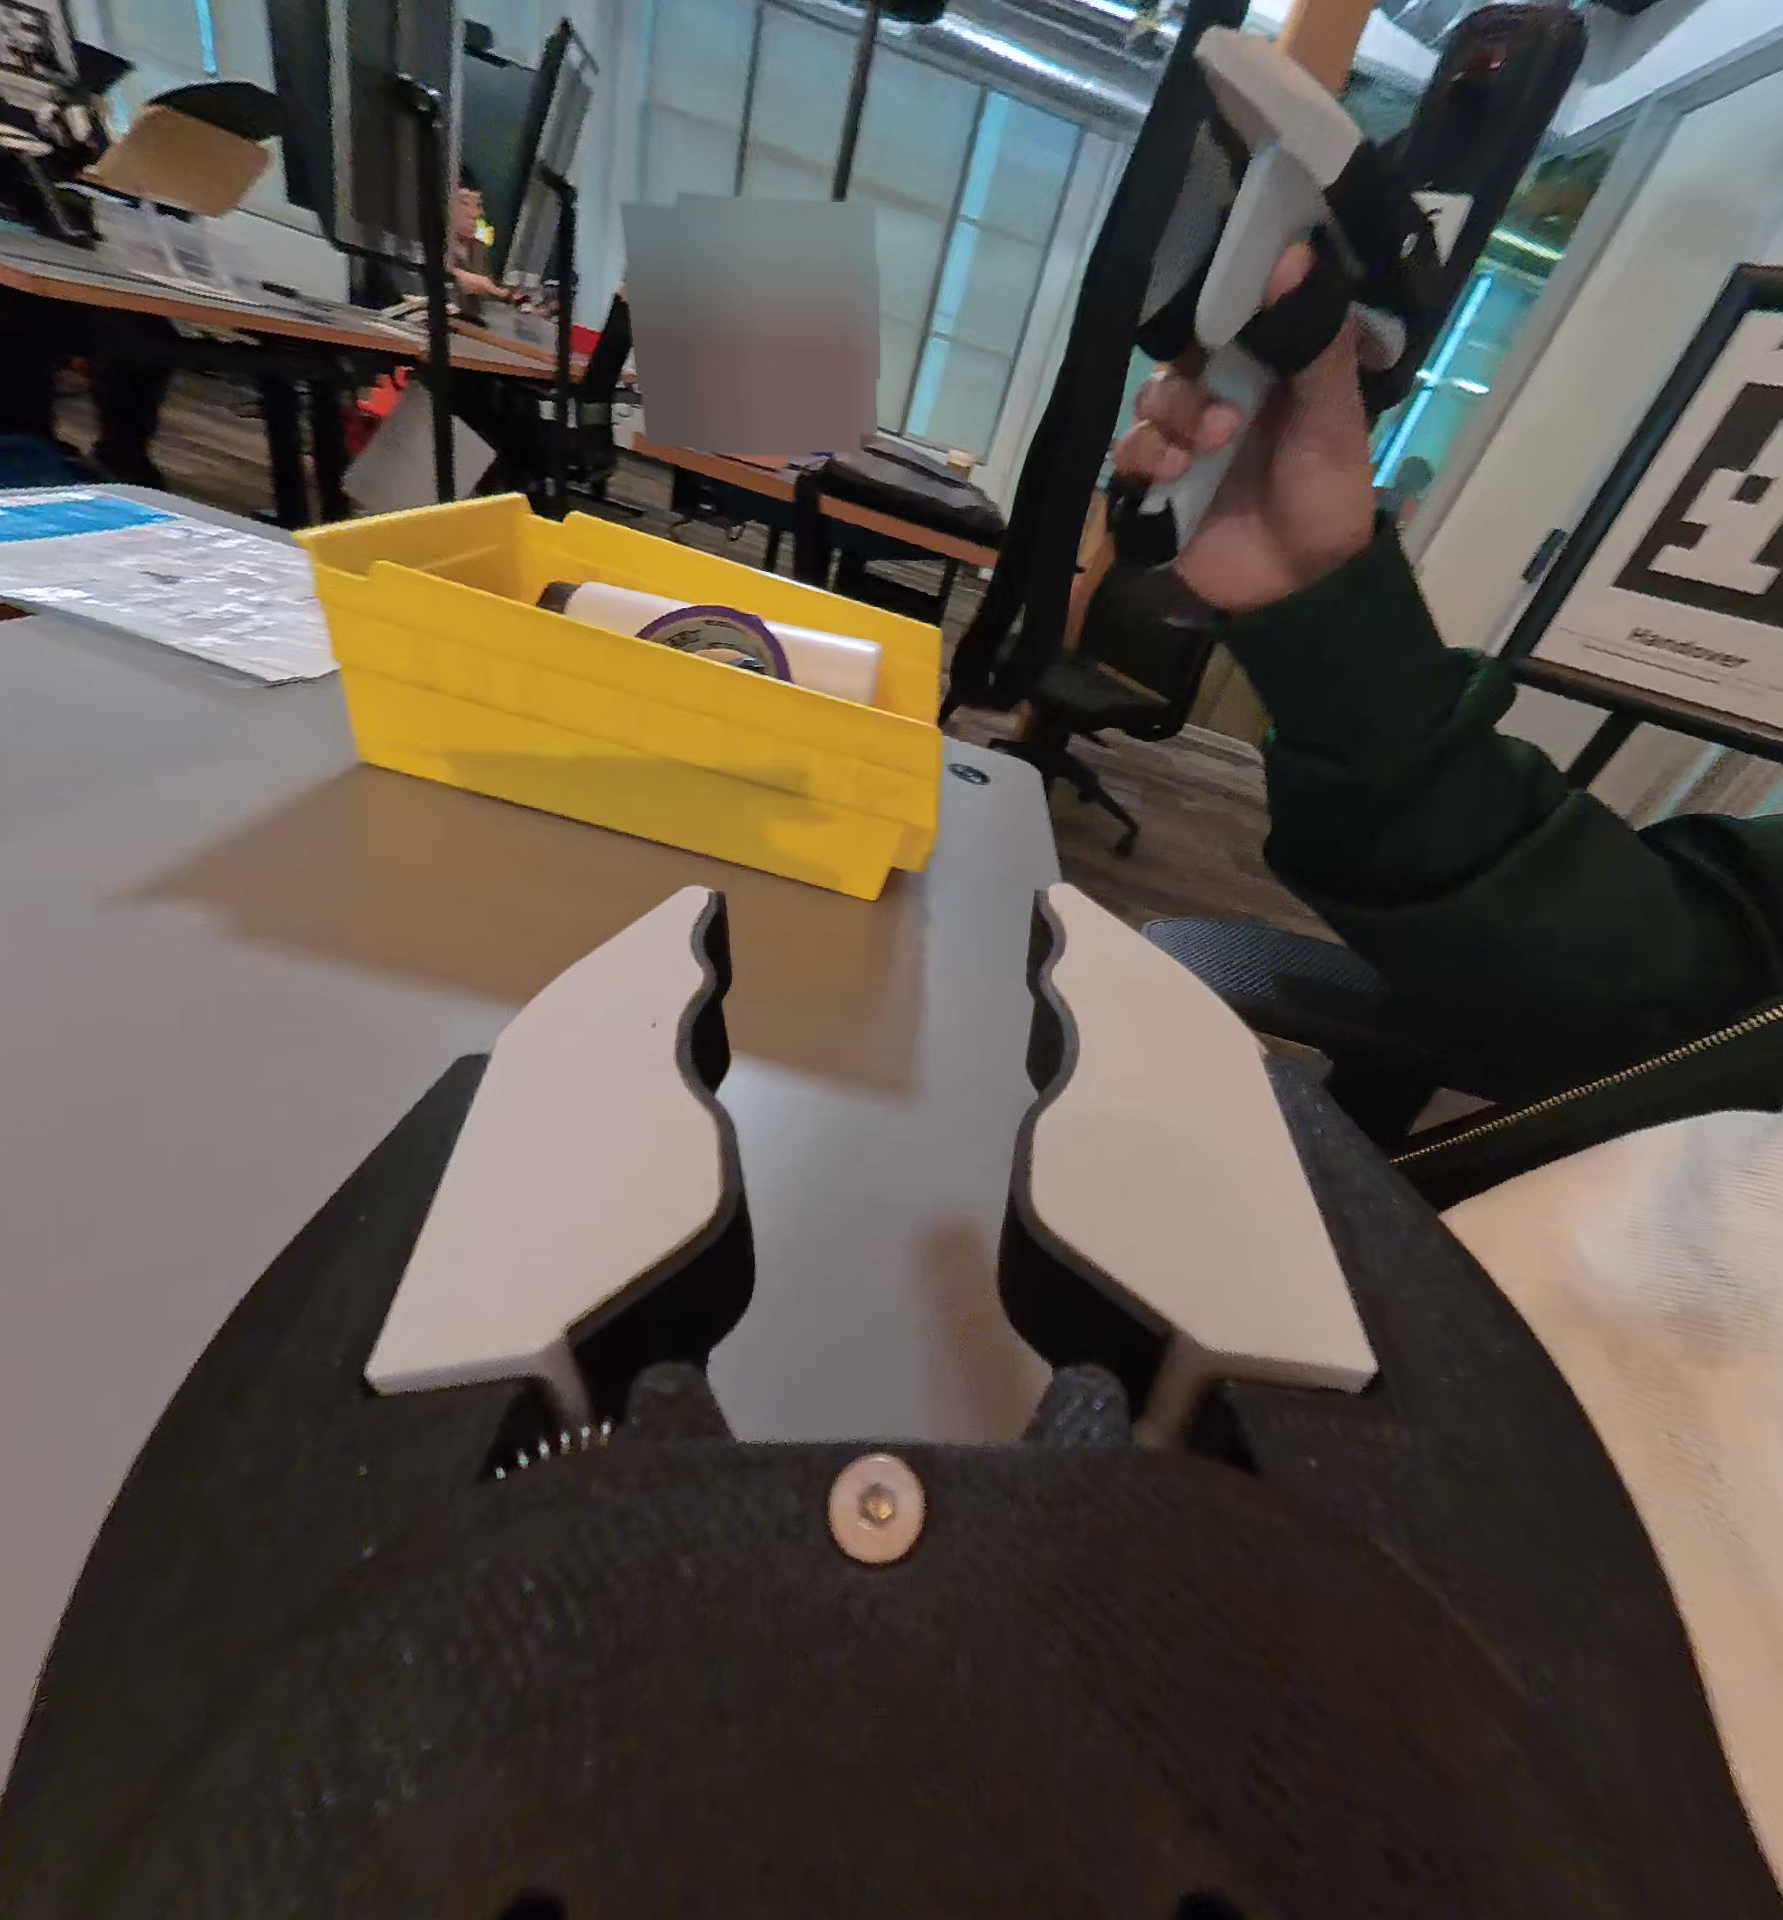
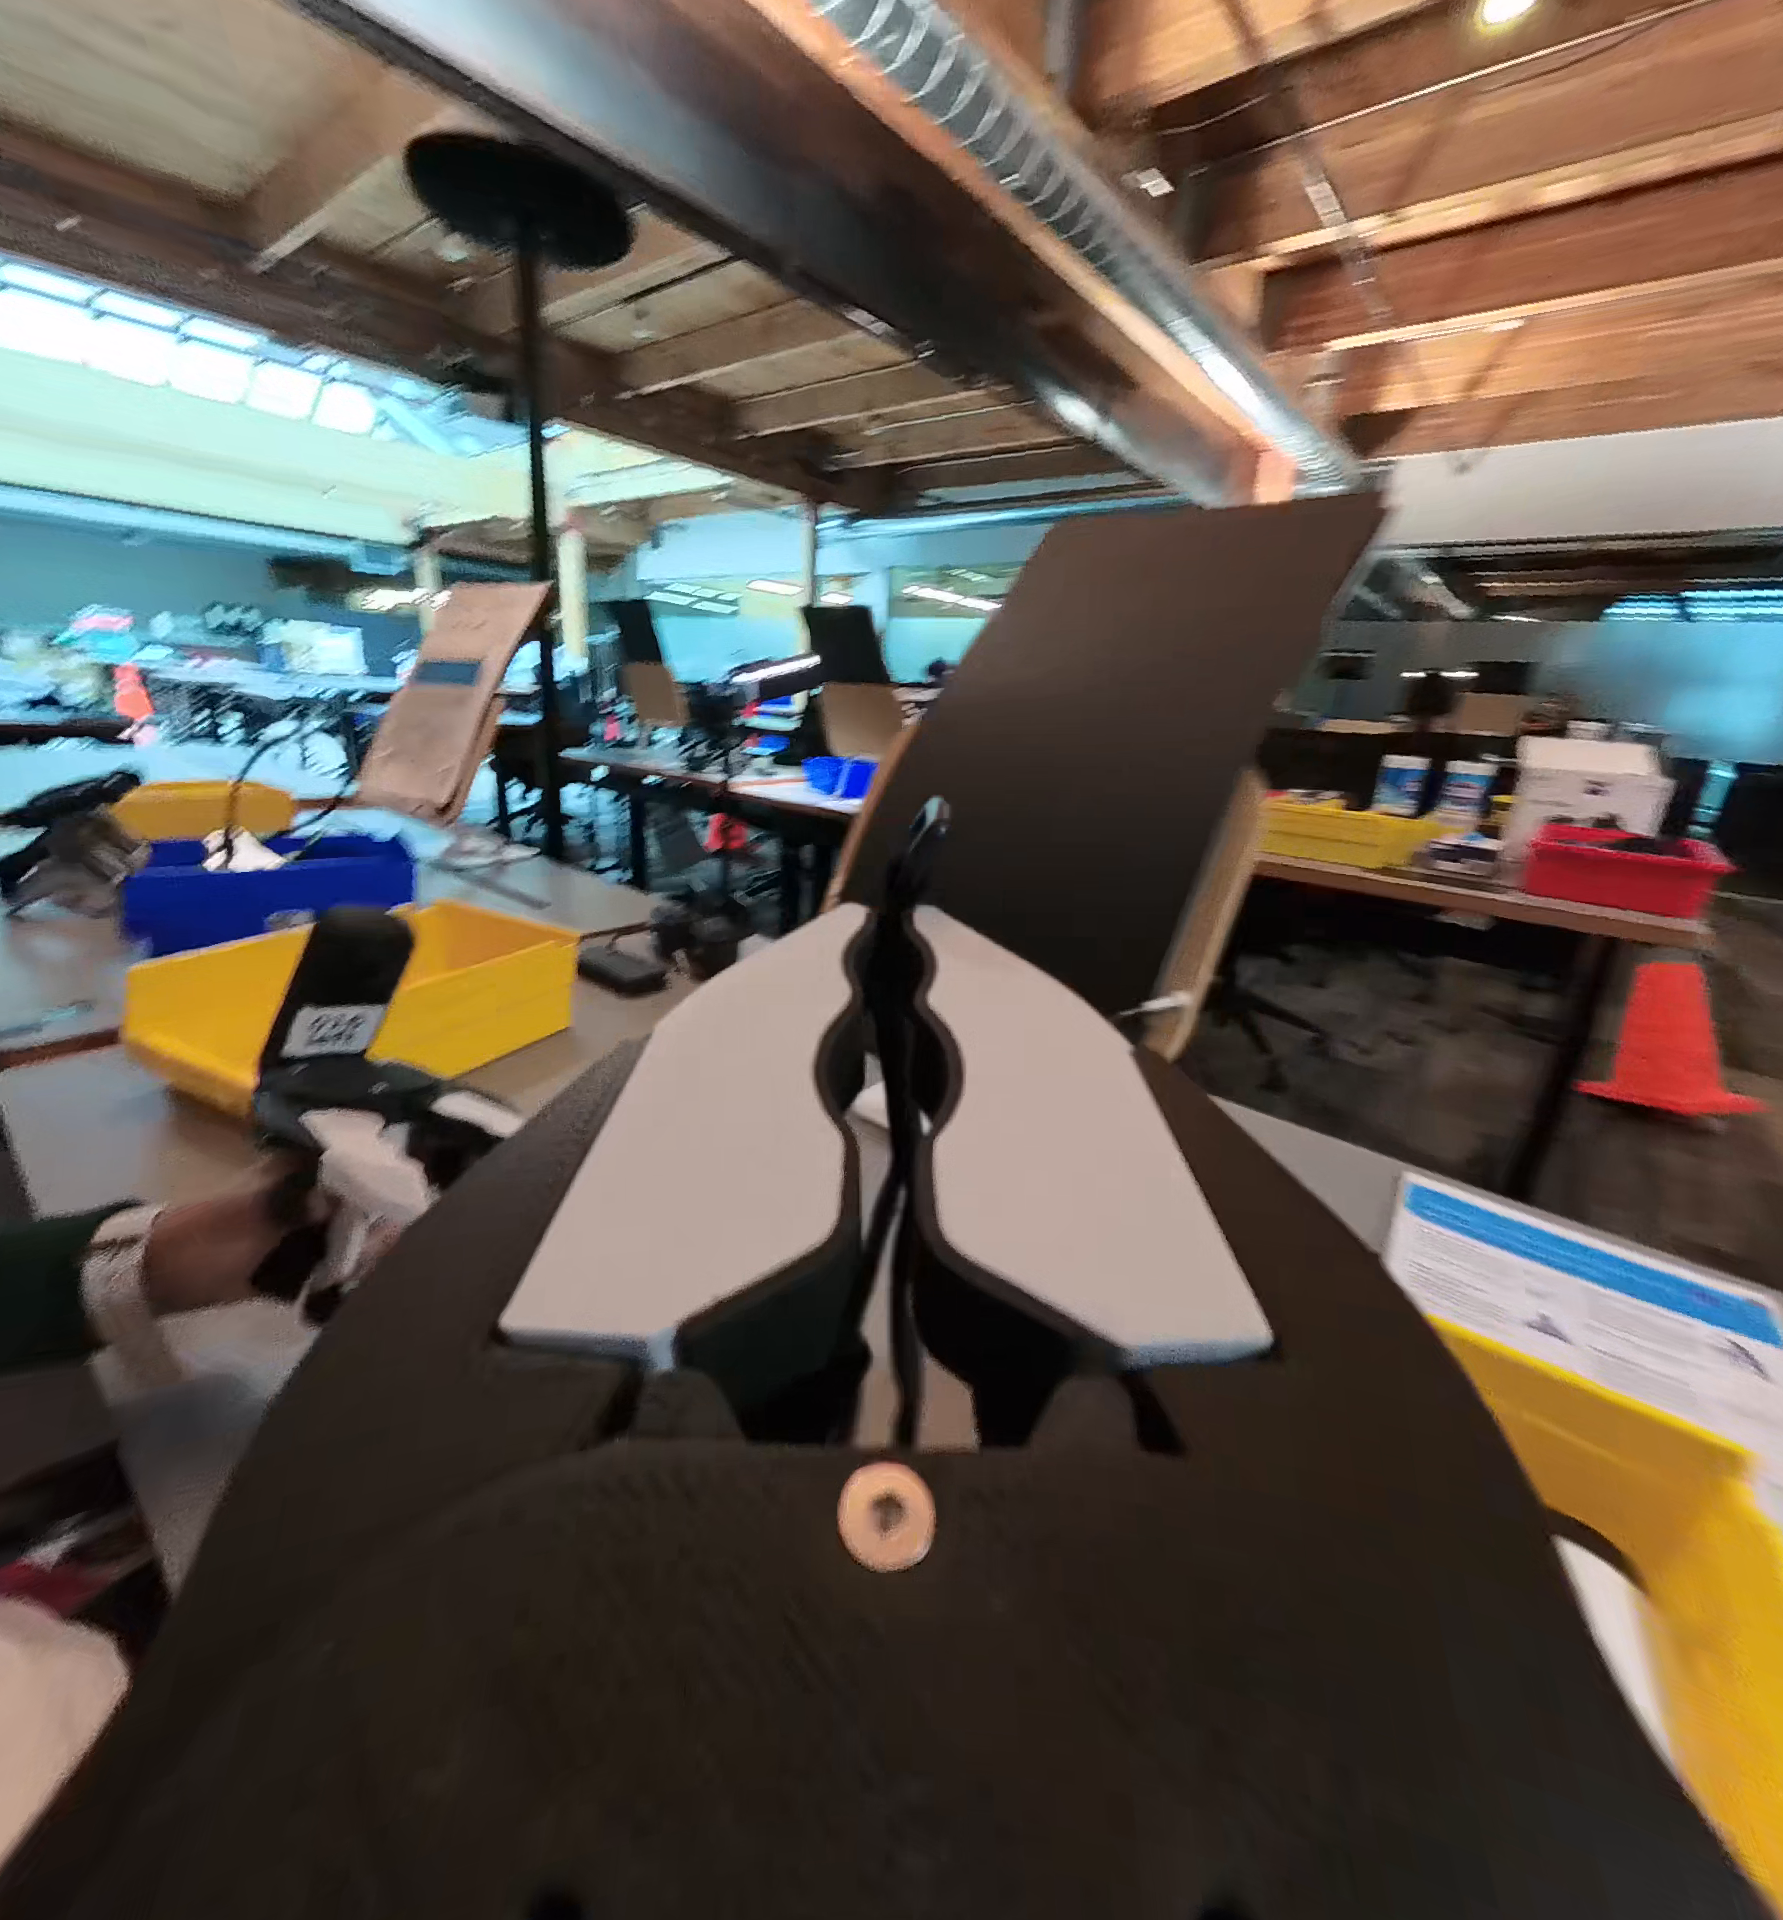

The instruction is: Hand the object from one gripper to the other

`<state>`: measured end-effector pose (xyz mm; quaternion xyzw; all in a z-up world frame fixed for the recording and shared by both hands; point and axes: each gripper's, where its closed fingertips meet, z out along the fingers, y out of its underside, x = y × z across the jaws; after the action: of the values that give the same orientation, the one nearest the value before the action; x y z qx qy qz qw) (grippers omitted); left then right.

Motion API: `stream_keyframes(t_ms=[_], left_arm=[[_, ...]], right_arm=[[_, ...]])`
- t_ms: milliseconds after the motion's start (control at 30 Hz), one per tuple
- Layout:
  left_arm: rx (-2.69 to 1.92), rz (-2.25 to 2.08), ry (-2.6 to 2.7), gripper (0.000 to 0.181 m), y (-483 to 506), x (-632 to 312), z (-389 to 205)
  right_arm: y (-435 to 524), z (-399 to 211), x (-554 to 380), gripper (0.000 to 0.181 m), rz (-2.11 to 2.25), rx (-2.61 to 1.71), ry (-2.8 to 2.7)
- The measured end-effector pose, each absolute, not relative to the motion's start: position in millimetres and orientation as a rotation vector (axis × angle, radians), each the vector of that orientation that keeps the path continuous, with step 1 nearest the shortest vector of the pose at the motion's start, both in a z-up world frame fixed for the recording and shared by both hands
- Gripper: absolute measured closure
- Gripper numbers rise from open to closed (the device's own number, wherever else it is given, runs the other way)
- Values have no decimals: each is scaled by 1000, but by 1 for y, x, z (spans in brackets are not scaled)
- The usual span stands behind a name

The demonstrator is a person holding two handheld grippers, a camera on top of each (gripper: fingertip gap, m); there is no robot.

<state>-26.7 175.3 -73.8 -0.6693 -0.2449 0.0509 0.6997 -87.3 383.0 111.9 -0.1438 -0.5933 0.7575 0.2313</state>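
Observation:
My right gripper is shut on a thin black strap-like object that runs edge-on between its fingers. In the left wrist view a hand holds the right gripper raised at the upper right, and the black strap hangs down from it. My left gripper is open and empty, low over the grey table, below and left of the right gripper. The left gripper also shows at the left of the right wrist view, held in a hand.
A yellow bin on the table holds a white tube and a purple tape roll. A printed sheet lies at the far left. A framed marker sign stands at the right. A dark panel stands behind the right gripper. Some 30 centimetres of space lies between my two pairs of fingers.

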Motion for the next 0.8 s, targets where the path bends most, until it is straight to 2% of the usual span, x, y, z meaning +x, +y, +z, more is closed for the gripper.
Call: stream_keyframes(t_ms=[167,300,467,500,567,600,800], left_arm=[[-1491,157,-611,128,159,-23,-80],[-1503,191,-655,128,146,-16,-84],[-1507,244,-701,130,130,-7,-87],[-1504,255,-710,130,126,-5,-87],[-1501,274,-731,129,120,-2,-88],[-1499,284,-741,129,116,0,-89],[-1468,325,-791,129,97,5,-89]], right_arm=[[430,116,-122,179,1985,-582,-1568],[445,81,-168,179,1724,-756,-1683],[432,40,-213,177,1681,-855,-1765],[429,30,-223,165,1664,-870,-1778],[424,9,-242,113,1613,-956,-1820],[421,2,-247,108,1601,-986,-1853],[411,25,-248,117,1742,-946,-1777]])
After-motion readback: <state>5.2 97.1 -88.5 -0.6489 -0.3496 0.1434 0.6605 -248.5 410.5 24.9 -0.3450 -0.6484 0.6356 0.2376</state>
